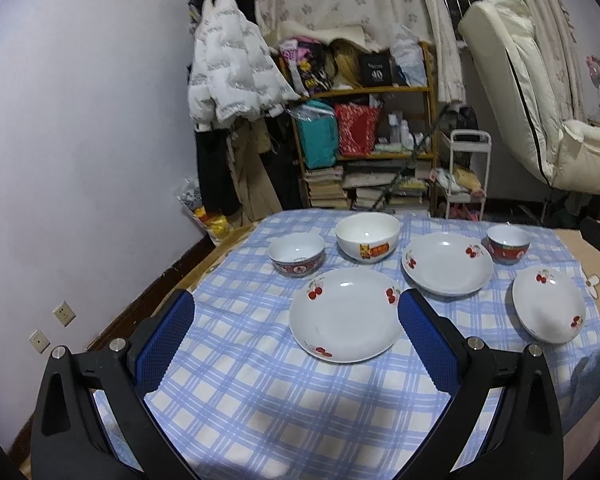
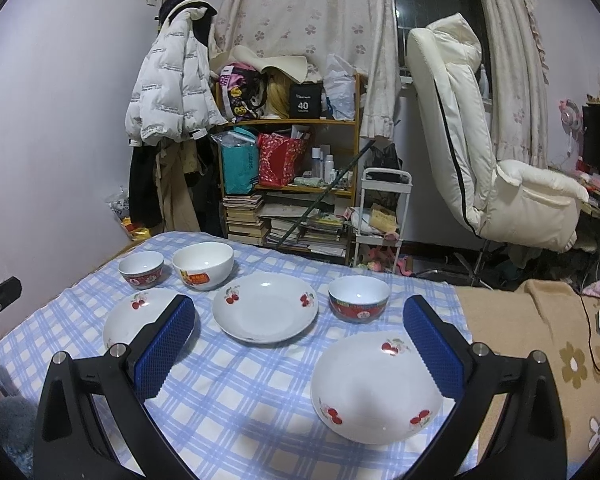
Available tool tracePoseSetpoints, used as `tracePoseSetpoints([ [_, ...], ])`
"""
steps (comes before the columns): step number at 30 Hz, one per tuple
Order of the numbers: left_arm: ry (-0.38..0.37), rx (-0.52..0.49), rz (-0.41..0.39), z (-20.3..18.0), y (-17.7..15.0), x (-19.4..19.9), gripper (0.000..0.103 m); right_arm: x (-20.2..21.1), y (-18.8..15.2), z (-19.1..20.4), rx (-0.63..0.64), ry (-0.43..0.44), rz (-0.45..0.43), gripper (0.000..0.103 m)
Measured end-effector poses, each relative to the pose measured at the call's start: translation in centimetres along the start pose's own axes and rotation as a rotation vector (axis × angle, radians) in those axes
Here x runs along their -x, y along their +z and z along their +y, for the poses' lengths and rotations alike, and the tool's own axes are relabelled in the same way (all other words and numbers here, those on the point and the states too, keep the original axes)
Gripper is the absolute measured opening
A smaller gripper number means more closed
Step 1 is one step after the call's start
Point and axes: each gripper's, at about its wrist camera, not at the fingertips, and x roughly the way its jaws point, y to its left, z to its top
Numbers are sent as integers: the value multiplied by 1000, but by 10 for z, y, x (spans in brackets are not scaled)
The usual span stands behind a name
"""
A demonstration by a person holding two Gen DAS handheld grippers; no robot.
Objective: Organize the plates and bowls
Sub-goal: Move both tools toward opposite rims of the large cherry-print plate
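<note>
1. The left gripper (image 1: 296,336) hovered over the blue checked tablecloth (image 1: 236,380) with its blue-padded fingers wide apart and nothing between them.
2. The left cherry plate (image 1: 346,314) lay just ahead of that gripper, its right rim passing behind the right finger; I could not tell if they touched.
3. Beyond that plate stood the white bowl (image 1: 368,236), with the left red-banded bowl (image 1: 296,254) to its left.
4. To the plate's right lay the middle cherry plate (image 1: 447,263), then the right red-banded bowl (image 1: 508,244) and the right cherry plate (image 1: 548,304).
5. The right gripper (image 2: 300,344) was likewise spread and empty; the right cherry plate (image 2: 376,388) lay below it, against the inner side of the right finger.
</note>
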Motion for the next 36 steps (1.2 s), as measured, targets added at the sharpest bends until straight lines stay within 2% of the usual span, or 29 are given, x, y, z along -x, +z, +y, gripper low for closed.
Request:
tracePoseSetpoints([
  [15,24,25,31,15,47,-50,100,-44,50,46,-3,43,-18,103],
  [21,21,5,53,17,64,-77,100,-76,62,62,-51,98,39,103],
  [24,-9,-11,109,17,69,-99,100,-94,67,65,-102,143,76,103],
  [31,19,-11,156,16,60,-136,100,-139,65,69,-149,160,146,103],
  [36,35,-1,196,21,47,-164,100,-163,57,74,-90,126,177,103],
])
